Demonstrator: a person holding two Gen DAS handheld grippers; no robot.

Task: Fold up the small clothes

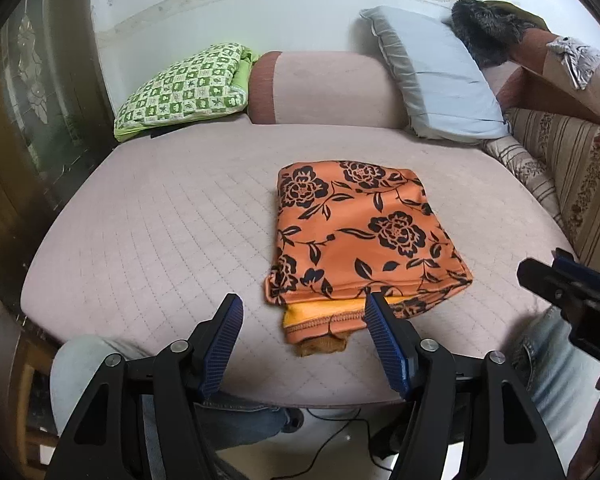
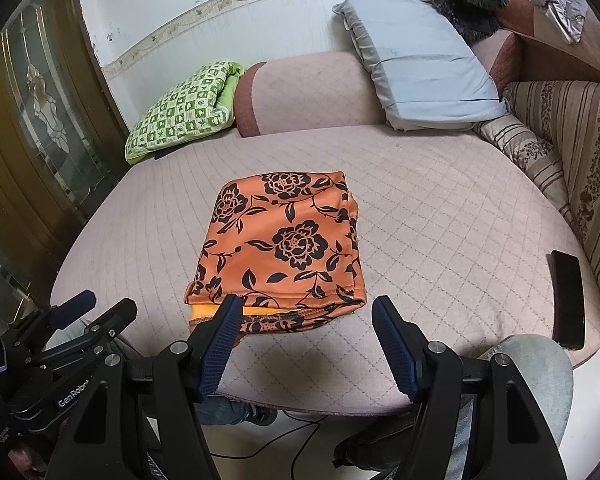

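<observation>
An orange garment (image 1: 364,236) printed with black flowers lies folded on the pink quilted cushion (image 1: 160,240). The left gripper (image 1: 304,320) hovers at its near edge, jaws apart and empty, while the right gripper (image 1: 556,276) enters from the right

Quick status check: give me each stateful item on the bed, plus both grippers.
orange floral garment: folded flat, inner layers poking out at near edge
left gripper: open, empty
right gripper: open, empty
green checked blanket: folded
blue pillow: leaning on backrest
phone: screen dark
</observation>
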